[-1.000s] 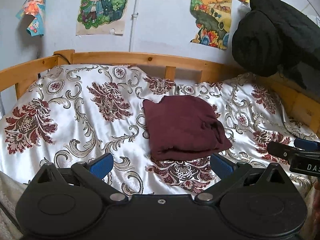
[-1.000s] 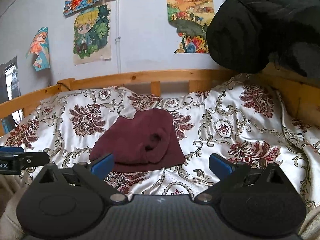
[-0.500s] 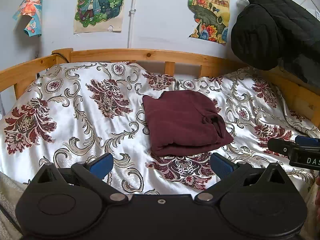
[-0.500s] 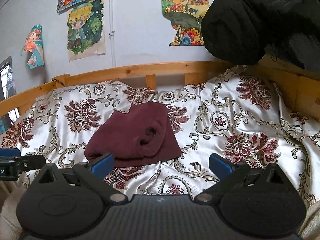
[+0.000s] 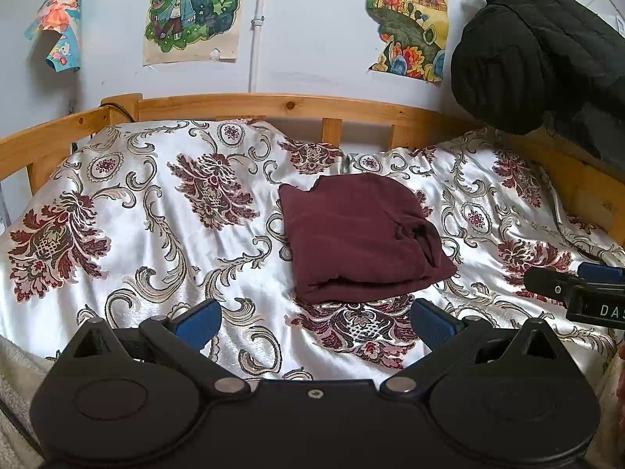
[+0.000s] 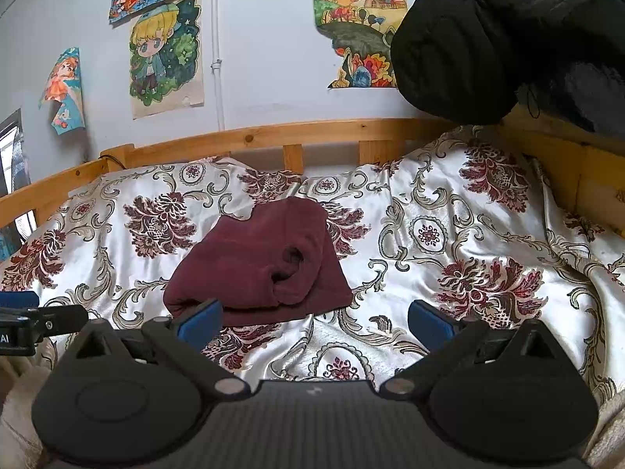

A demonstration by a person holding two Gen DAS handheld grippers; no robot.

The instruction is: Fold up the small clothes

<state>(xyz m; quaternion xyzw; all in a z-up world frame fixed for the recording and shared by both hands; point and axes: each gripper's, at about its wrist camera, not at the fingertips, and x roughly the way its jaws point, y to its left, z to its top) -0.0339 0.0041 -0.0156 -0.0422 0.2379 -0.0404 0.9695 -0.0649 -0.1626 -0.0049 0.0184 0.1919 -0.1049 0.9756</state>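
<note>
- The maroon garment [image 5: 361, 234] is the thing to look at, but starting from the claws: the left gripper [image 5: 314, 320] has its blue-padded fingers spread wide apart with nothing between them, hanging over the near edge of the bed.
- Same deal with the right gripper [image 6: 314, 320], fingers wide apart and holding nothing. Neither one touches the cloth.
- In the left wrist view the right gripper pokes in from the right edge, low and beside the bedspread. In the right wrist view the left one shows at the left edge, same sort of height.
- Just past the fingertips sits that maroon garment, folded into a rough rectangle, lying flat around the middle of the bed. Its near edge shows stacked layers, and there's a bunched, rolled bit on its right side, looks like a sleeve or cuff opening, can't really tell which.
- Under it is a shiny white bedspread [image 5: 156, 234] with dark red flower and scroll patterns, a bit wrinkled.
- Around that, a wooden bed rail [image 5: 273, 105] runs along the back and both sides.
- A black padded jacket [image 5: 527, 51] hangs at the upper right, over the rail corner.
- Cartoon posters [image 5: 191, 8] are stuck on the pale wall behind, some curling off.
</note>
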